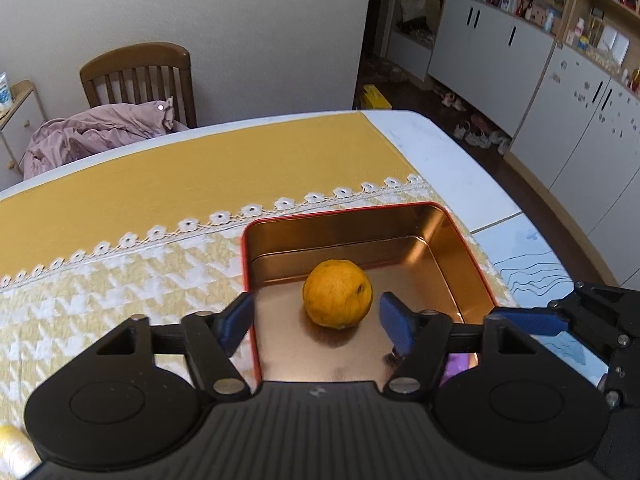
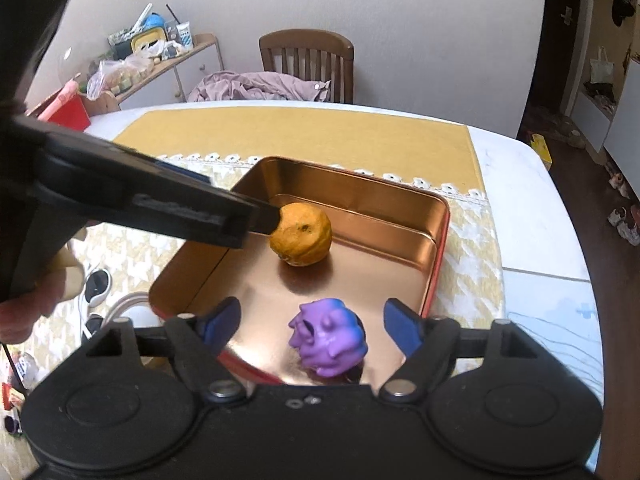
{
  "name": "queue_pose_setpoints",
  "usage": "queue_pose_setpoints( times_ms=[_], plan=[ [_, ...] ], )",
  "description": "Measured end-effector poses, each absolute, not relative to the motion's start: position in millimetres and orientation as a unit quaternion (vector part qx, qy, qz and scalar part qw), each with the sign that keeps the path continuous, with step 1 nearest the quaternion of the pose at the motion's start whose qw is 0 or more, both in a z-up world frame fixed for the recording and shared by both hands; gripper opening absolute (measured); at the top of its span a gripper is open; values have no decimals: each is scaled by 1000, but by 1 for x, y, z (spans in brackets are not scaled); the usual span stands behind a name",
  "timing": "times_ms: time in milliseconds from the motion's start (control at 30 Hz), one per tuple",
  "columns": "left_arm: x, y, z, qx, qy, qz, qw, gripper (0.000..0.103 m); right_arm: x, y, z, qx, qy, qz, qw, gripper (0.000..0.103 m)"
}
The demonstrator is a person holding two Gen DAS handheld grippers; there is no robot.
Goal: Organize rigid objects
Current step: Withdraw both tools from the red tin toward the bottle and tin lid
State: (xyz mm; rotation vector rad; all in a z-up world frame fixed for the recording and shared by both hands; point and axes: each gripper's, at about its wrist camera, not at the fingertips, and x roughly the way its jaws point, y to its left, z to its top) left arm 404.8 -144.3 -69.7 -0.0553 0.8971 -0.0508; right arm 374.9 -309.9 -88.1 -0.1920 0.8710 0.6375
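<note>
An orange fruit [image 1: 337, 294] [image 2: 301, 234] rests on the floor of an open tin [image 1: 466, 240] [image 2: 438, 248] with a copper inside and a red rim. My left gripper [image 1: 316, 316] is open, its blue pads on either side of the fruit and clear of it. A purple and blue toy figure [image 2: 328, 336] lies in the tin's near corner. My right gripper [image 2: 312, 320] is open around the figure without touching it. In the right wrist view the left gripper's fingertip [image 2: 266, 218] reaches in from the left beside the fruit. One right finger [image 1: 528, 320] shows at the tin's right.
The tin sits on a houndstooth cloth [image 1: 120, 280] with lace trim over a yellow mat [image 1: 200, 168] on a white table [image 1: 440, 160]. A wooden chair [image 2: 308, 56] with pink fabric [image 2: 256, 86] stands beyond the far edge. A hand [image 2: 24, 312] holds the left gripper.
</note>
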Motion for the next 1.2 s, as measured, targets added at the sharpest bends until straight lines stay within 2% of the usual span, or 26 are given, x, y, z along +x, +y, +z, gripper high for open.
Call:
queue_pose_setpoints(
  times_ms=[167,400,500,767,867,1200],
  plan=[
    [381,-134,-57,-40,419,-28,907,73,362,-314,-79,-79,409,302,858,86],
    [339,-126,-40,-31,389,-37,920,82,338,-314,-68,-61,402,297,864,96],
    [320,-120,-34,-27,383,-45,922,83,325,-311,-63,-51,396,288,871,99],
    [269,-88,-25,-58,380,-76,920,88,286,-295,-48,-34,376,287,881,102],
    [250,-74,-23,-60,369,-79,924,102,270,-288,-44,-27,366,295,882,103],
    [204,-20,-28,-76,354,-51,931,103,223,-247,-49,-55,357,302,882,103]
  ],
)
